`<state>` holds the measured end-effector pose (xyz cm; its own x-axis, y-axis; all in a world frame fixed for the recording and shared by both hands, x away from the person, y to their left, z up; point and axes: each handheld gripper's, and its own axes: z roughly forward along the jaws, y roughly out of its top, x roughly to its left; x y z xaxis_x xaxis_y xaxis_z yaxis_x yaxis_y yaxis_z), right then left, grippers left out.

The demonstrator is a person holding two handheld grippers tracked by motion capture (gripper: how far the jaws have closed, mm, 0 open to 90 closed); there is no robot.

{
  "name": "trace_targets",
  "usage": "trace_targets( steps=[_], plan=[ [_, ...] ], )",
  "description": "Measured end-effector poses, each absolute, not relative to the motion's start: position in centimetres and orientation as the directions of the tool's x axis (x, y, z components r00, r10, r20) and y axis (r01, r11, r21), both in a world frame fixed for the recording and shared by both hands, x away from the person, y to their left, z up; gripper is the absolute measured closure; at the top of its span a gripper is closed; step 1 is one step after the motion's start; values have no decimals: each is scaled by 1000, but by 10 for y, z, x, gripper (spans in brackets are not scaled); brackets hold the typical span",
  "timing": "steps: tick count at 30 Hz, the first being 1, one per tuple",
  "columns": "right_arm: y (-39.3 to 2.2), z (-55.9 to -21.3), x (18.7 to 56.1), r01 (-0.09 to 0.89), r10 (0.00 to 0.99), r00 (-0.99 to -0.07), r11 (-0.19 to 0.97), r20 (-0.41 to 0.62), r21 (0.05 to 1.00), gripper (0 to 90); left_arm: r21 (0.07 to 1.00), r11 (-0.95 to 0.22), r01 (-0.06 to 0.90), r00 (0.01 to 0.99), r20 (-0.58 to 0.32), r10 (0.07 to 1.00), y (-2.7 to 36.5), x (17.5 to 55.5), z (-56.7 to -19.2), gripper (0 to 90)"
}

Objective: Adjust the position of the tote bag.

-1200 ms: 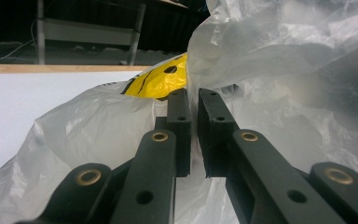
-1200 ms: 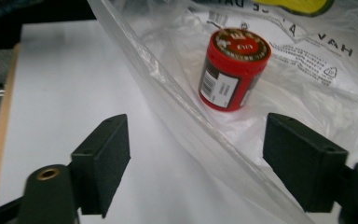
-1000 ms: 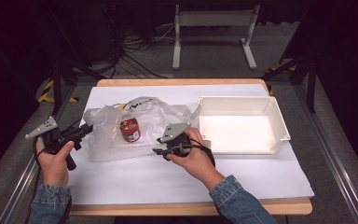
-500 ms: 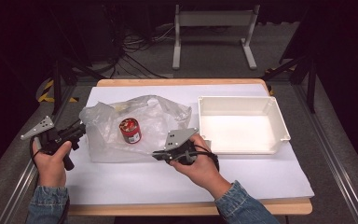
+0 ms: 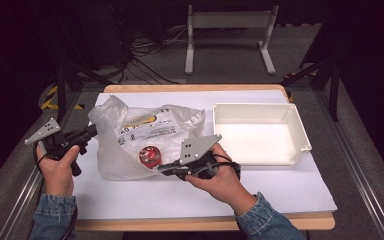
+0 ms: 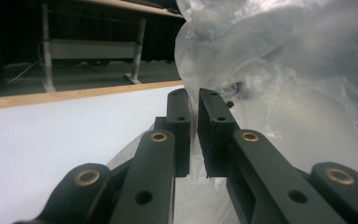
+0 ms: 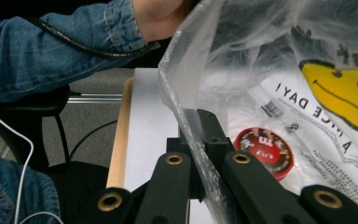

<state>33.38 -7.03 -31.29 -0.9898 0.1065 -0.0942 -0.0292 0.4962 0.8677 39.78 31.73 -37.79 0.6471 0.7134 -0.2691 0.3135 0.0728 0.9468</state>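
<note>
I am holding the plastic bag toward the table's left edge, the left gripper pinched shut on its left rim and the right gripper, just closed, clamped on its near rim. I am aiming to spread these rims steadily apart and lift, keeping the red can inside from rolling out before it reaches the white tray at the right.

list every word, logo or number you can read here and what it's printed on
"A NICE DAY!" (seen upside down in the right gripper view), beside a yellow smiley face: on the plastic bag.
Small print and a barcode under it on the bag: too small to read.
White lettering on the red can inside the bag: too blurred to read.
White tray: no text.
</note>
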Motion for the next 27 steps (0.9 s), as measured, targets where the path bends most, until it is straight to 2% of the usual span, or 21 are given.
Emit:
trace_targets(
  steps=[5, 11, 15, 18, 19, 22, 23, 26, 27],
  plan=[
    [-69, -318, 345, 11, 151, -986, 481, -70, 877, 900, 936, 21, 352, 623, -250, 741, 312, 412, -395, 846],
    [-68, -346, 357, 89, 202, -979, 549, -28, 831, 900, 911, -6, 413, 596, -265, 758, 310, 422, -417, 843],
    [-67, -350, 354, 82, 169, -986, 571, -18, 817, 791, 908, -12, 419, 587, -261, 766, 311, 423, -422, 844],
    [-70, -335, 348, 78, 169, -986, 510, -11, 857, 669, 909, -15, 416, 595, -260, 761, 309, 422, -421, 835],
    [-71, -330, 347, 78, 176, -984, 483, -9, 872, 654, 910, -15, 414, 598, -260, 758, 308, 421, -420, 820],
    [-73, -318, 344, 58, 226, -973, 443, -49, 894, 645, 913, -18, 407, 610, -257, 749, 309, 416, -412, 744],
    [-73, -316, 343, 54, 251, -966, 440, -65, 897, 647, 915, -21, 404, 610, -252, 751, 310, 414, -409, 680],
    [-74, -318, 347, 75, 293, -954, 424, -59, 903, 662, 914, -14, 406, 580, -246, 777, 314, 404, -393, 375],
    [-73, -320, 348, 84, 305, -951, 422, -54, 903, 662, 916, -12, 401, 577, -242, 780, 316, 399, -386, 302]
  ],
)
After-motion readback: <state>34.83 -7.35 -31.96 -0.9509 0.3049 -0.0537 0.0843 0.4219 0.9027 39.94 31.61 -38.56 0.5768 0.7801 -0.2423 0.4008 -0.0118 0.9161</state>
